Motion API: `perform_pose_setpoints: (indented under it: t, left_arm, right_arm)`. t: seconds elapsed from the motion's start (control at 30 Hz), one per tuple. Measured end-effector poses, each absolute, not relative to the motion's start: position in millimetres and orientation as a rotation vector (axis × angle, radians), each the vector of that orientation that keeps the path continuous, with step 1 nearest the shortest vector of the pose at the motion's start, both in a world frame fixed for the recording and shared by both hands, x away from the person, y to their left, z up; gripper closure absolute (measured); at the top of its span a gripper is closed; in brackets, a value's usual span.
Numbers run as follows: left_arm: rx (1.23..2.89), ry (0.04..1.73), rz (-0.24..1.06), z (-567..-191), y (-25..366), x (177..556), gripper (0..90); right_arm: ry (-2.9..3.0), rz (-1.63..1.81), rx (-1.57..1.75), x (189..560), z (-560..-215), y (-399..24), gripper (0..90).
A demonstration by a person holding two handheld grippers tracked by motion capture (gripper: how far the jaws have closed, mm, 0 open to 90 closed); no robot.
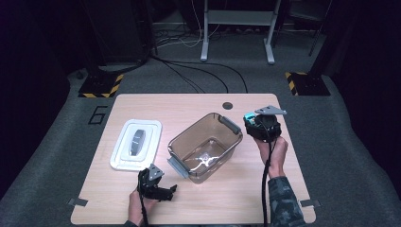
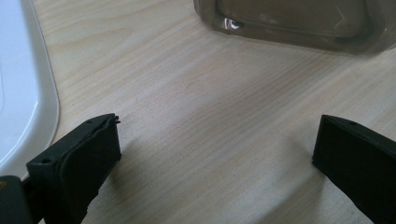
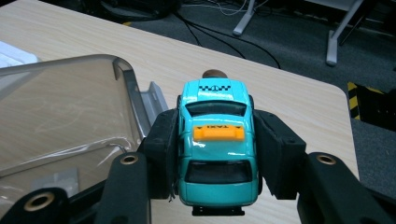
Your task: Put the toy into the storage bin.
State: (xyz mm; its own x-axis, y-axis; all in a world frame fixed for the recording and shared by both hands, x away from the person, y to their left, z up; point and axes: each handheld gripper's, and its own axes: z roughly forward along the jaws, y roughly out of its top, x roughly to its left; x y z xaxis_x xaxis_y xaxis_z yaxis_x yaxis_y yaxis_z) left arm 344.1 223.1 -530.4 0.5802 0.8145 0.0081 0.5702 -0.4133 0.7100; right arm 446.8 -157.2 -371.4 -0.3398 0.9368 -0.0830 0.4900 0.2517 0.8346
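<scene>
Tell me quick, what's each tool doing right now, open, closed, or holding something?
Left tool: open, empty, jaws wide apart over bare table.
Right tool: closed on the toy taxi, beside the clear bin.

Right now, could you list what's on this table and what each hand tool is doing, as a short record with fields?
Table: light wood
Clear box: empty, mid-table
White lid: flat, left of the box
Toy taxi: teal, orange roof sign
Right gripper: beside the box's right end, shut on the toy taxi
Left gripper: near the front edge, open, nothing between its fingers
</scene>
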Motion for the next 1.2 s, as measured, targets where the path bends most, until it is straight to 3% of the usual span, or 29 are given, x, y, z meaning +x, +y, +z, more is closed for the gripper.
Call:
perform_pose_setpoints:
  t: [1.2]
  left_arm:
    - [2.137, 1.098, 0.467, -530.4, 223.1, 344.1, 0.5]
  right_arm:
    - [2.118, 1.005, 1.157, 453.2, -371.4, -96.6, 52.6]
